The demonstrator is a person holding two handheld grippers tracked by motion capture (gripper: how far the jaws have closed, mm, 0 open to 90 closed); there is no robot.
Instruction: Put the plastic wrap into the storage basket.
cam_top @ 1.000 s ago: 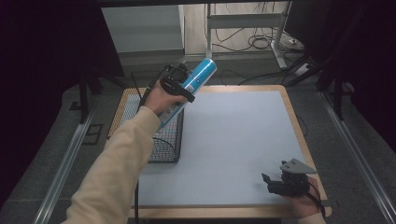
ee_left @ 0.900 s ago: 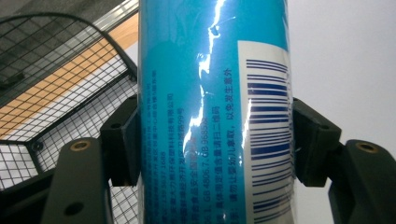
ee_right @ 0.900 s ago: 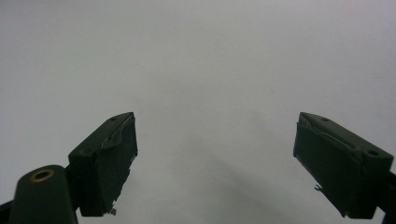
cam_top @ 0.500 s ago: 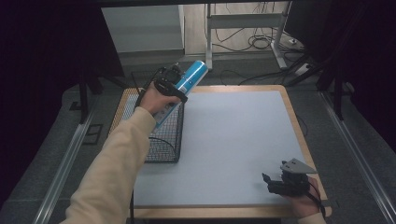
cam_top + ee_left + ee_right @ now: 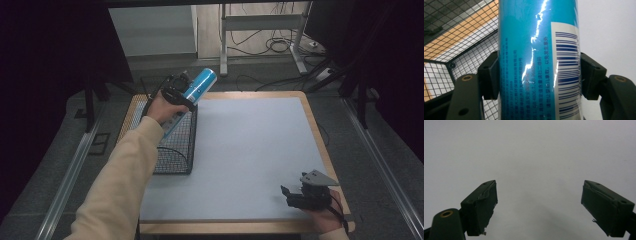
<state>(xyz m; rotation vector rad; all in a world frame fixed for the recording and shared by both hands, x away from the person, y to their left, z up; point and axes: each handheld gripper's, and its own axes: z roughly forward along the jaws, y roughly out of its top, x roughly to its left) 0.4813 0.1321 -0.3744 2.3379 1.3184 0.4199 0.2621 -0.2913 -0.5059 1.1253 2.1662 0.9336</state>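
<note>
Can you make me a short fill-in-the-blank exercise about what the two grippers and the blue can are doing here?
1. The left gripper is shut on a tall cylindrical can coloured ____.
2. Below the can stands a black wire ____ at the table's left edge.
3. The right gripper has its jaws ____ over the bare grey mat.

Missing words: blue; basket; open

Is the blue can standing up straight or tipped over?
Tipped. The blue can slants in the air above the wire basket, clamped by the left gripper.

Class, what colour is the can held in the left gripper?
The can is bright blue with a white barcode panel; the left gripper view shows it best.
</note>
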